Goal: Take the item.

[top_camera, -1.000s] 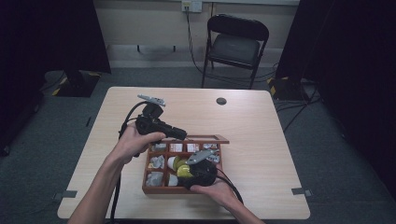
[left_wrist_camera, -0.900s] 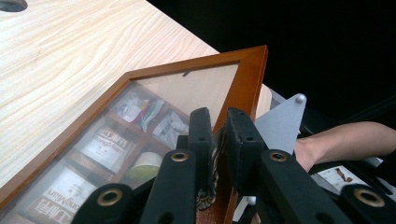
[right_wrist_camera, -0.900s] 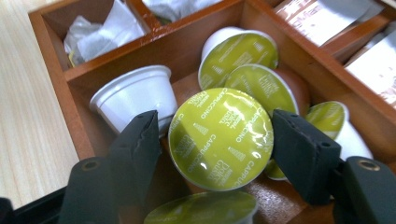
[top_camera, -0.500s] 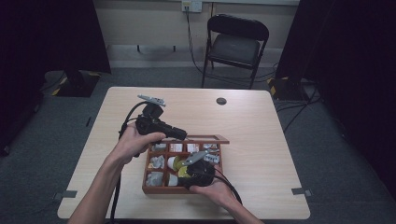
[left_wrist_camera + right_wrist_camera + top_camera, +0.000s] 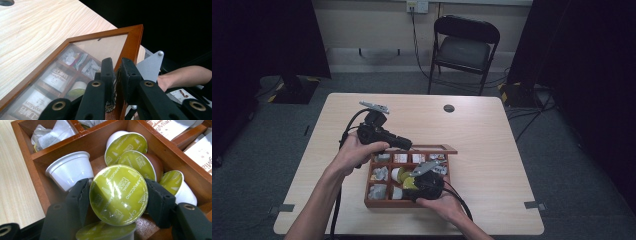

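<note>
Right gripper (image 5: 117,195) has just squeezed in, and its fingers (image 5: 80,195) now pinch a green-topped coffee capsule (image 5: 118,194) on both sides, tilted, just above the other capsules (image 5: 136,163) in a middle compartment of the wooden box (image 5: 377,202) on the desk (image 5: 492,135). A white capsule (image 5: 68,170) lies on its side just beside the near finger. Left gripper (image 5: 116,75) clamps the raised rim of the box's glass lid (image 5: 131,45), fingers pressed tight on the frame, holding it up at an angle.
</note>
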`<state>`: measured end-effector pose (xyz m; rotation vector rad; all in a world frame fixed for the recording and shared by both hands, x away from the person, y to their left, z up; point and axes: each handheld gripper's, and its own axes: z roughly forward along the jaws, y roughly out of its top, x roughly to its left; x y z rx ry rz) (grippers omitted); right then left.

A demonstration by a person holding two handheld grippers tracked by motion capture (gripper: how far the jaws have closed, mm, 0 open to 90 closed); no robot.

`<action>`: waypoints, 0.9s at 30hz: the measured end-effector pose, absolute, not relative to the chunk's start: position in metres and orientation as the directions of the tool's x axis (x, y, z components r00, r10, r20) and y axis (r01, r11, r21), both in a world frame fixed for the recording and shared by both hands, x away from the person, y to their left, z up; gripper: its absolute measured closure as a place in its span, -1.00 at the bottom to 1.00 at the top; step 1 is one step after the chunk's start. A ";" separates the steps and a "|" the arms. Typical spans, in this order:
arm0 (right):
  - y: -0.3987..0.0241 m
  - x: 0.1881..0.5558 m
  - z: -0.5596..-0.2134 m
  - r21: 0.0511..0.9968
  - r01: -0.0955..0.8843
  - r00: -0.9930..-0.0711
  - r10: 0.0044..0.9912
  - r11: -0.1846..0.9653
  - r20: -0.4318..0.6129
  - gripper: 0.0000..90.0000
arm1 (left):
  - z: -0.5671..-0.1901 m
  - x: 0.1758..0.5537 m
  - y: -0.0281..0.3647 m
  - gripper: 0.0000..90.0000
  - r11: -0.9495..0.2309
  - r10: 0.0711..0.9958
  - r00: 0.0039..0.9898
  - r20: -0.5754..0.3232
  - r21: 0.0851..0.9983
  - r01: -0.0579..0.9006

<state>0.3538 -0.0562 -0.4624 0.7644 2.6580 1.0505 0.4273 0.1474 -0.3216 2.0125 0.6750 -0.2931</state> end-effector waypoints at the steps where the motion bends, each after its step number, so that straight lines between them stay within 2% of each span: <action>1: -0.058 0.354 -0.462 0.694 0.388 -0.852 0.523 0.607 0.018 -0.11 | -0.322 0.427 0.147 0.80 -0.389 0.341 0.819 -0.462 0.723 0.571; 27: -0.068 0.345 -0.449 0.752 0.394 -0.847 0.527 0.528 0.073 -0.11 | -0.321 0.427 0.147 0.80 -0.390 0.342 0.821 -0.458 0.726 0.567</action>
